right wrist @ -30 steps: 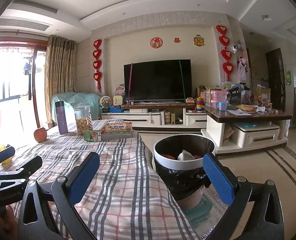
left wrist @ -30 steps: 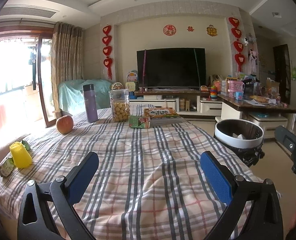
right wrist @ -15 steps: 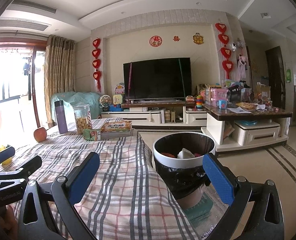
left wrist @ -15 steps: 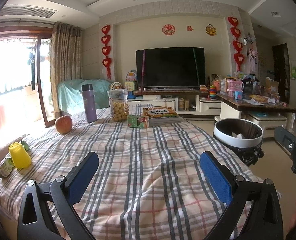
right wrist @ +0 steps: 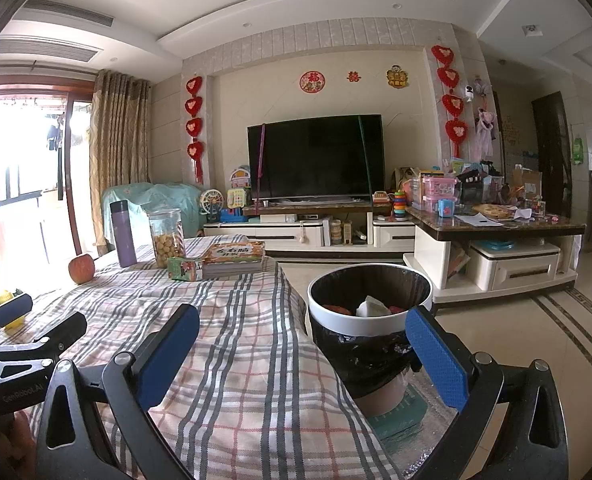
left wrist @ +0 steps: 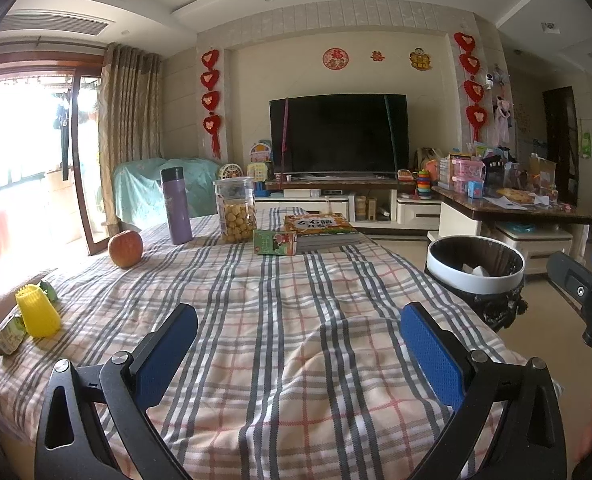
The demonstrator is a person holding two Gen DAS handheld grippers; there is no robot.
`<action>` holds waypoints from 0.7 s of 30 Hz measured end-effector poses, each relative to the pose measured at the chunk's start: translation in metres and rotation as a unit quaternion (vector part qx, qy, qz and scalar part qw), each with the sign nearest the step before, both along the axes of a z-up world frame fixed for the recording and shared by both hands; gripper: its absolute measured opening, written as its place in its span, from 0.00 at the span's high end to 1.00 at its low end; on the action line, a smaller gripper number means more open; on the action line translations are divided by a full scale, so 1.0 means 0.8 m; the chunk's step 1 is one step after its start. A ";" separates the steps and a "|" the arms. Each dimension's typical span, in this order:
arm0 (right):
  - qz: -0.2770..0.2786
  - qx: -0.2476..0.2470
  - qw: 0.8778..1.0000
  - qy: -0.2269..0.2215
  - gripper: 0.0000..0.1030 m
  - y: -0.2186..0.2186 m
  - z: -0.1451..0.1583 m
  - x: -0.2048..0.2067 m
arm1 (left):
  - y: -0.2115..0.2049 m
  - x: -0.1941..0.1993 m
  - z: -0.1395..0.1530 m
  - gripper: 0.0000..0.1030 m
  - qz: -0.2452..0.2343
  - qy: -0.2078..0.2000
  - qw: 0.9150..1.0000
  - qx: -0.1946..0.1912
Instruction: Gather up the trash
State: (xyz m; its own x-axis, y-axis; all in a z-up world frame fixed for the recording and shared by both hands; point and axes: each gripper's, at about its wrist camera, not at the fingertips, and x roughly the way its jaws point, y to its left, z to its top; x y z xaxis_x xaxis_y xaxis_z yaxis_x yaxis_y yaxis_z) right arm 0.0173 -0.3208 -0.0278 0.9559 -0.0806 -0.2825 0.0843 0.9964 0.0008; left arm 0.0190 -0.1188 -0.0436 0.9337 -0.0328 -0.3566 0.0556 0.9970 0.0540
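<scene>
A white-rimmed trash bin (right wrist: pixel 370 312) with a black liner stands on the floor right of the table; it holds white paper and red scraps. It also shows in the left wrist view (left wrist: pixel 475 272). My left gripper (left wrist: pixel 298 338) is open and empty above the plaid tablecloth (left wrist: pixel 275 320). My right gripper (right wrist: pixel 302 340) is open and empty over the table's right edge, next to the bin. A yellow cup-shaped piece (left wrist: pixel 37 312) and green wrappers (left wrist: pixel 11 334) lie at the table's left edge.
An apple (left wrist: pixel 125 248), a purple flask (left wrist: pixel 177 206), a cookie jar (left wrist: pixel 236 210), a green carton (left wrist: pixel 275 242) and books (left wrist: pixel 322 230) stand at the table's far end. A TV stand and a cluttered side counter (right wrist: pixel 496 224) lie beyond.
Both views have shifted only slightly; the right gripper has risen a little. Both grippers stay open and empty.
</scene>
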 end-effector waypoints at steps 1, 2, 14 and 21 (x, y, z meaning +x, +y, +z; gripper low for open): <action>0.000 0.000 1.000 0.000 0.00 0.000 0.000 0.000 | 0.000 0.000 0.000 0.01 0.000 0.000 1.000 0.000; 0.000 -0.001 1.000 0.000 0.00 0.000 0.000 0.000 | 0.001 0.001 0.000 0.00 0.000 0.000 1.000 0.000; -0.001 0.000 1.000 0.001 0.00 0.000 0.000 0.000 | 0.002 0.003 -0.001 0.01 -0.003 0.001 1.000 0.000; 0.001 0.000 1.000 0.001 0.00 0.000 0.000 -0.001 | 0.002 0.002 -0.002 0.01 -0.003 0.001 1.000 0.001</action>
